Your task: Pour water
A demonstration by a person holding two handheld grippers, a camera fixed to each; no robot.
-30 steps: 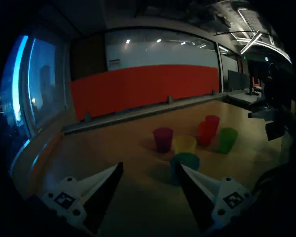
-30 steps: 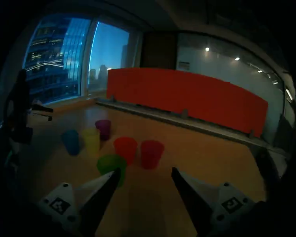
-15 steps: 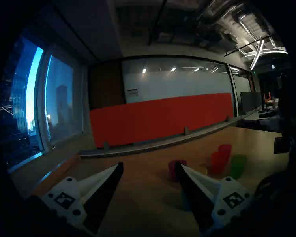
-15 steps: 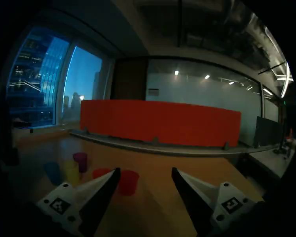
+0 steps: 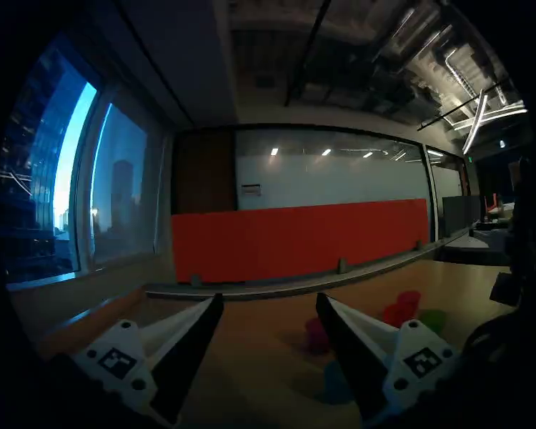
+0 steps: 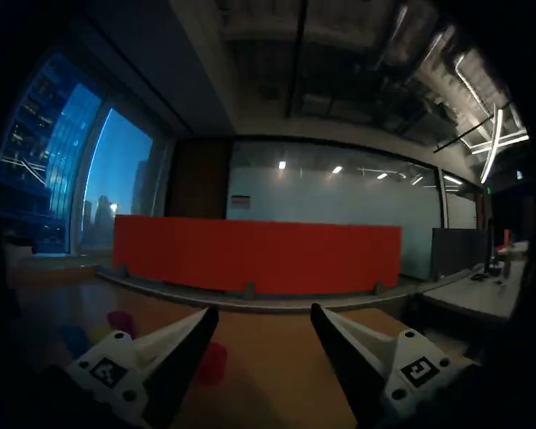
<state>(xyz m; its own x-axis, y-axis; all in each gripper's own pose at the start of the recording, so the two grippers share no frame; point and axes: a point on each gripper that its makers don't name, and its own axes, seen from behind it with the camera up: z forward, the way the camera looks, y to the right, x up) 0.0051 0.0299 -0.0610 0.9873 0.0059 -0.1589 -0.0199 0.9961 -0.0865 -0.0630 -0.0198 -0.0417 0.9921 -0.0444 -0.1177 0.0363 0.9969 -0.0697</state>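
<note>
Two grippers, both spread wide and holding nothing. Your left gripper (image 5: 268, 297) and right gripper (image 6: 264, 308) aim level across the table (image 5: 268, 357), above the cups. From the left jaws, the upright purple cup (image 5: 314, 334) sits at 5 o'clock, with the blue cup (image 5: 336, 382) lower. From the right jaws, a pink cup (image 6: 211, 361) lies at 7 o'clock. You'd likely need to tip both down, and the left looks nearer.

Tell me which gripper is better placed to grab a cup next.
Left, probably. Both grippers are open and empty, but the left gripper has the purple cup and blue cup showing in its finger gap; the right gripper has just the red cup at its gap's edge.
</note>
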